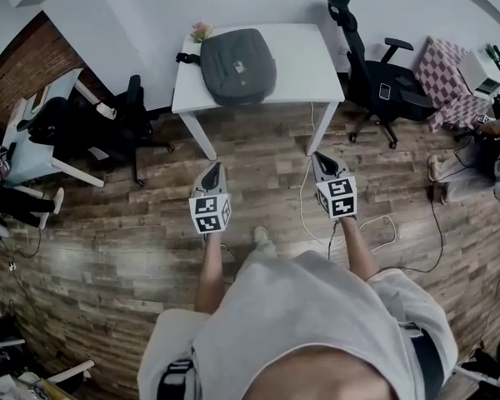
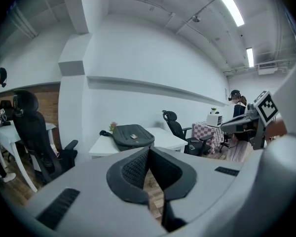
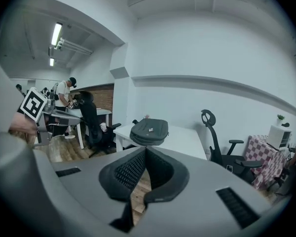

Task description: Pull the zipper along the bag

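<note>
A dark grey bag lies flat on a white table against the far wall; it also shows as the bag in the left gripper view and the bag in the right gripper view. My left gripper and right gripper are held side by side over the wooden floor, well short of the table. Both point toward the bag with jaws shut and nothing between them. The zipper cannot be made out from here.
A black office chair stands right of the table, another dark chair and a second white desk to its left. A white cable loops on the floor by my right side. A chequered cloth covers furniture at far right.
</note>
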Available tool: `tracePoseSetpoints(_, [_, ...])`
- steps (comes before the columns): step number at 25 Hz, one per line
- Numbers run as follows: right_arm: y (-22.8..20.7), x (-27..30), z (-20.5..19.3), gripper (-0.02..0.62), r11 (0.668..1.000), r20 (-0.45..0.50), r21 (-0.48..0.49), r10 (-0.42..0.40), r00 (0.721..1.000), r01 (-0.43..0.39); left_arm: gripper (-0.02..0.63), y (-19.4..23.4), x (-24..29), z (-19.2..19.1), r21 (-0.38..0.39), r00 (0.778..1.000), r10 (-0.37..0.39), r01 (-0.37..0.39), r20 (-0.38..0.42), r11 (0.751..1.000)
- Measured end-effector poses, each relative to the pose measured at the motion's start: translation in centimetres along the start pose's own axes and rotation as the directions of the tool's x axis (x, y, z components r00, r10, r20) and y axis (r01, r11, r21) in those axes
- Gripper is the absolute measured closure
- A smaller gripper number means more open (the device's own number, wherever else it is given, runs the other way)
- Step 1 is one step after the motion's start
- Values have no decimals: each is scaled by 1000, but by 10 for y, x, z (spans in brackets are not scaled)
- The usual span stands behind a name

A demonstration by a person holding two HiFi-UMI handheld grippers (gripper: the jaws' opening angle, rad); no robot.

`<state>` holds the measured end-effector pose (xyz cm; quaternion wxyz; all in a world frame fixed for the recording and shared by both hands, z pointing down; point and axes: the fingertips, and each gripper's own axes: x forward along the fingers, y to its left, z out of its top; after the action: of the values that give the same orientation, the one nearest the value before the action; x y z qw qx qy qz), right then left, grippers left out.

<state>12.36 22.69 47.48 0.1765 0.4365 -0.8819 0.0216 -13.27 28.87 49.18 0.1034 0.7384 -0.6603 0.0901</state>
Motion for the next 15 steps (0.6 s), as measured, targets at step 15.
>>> tracePoseSetpoints(15, [-45,127,44,582,997,-5,12,-81,997,81,580,59,143,60,62,994,-108,106,19,992])
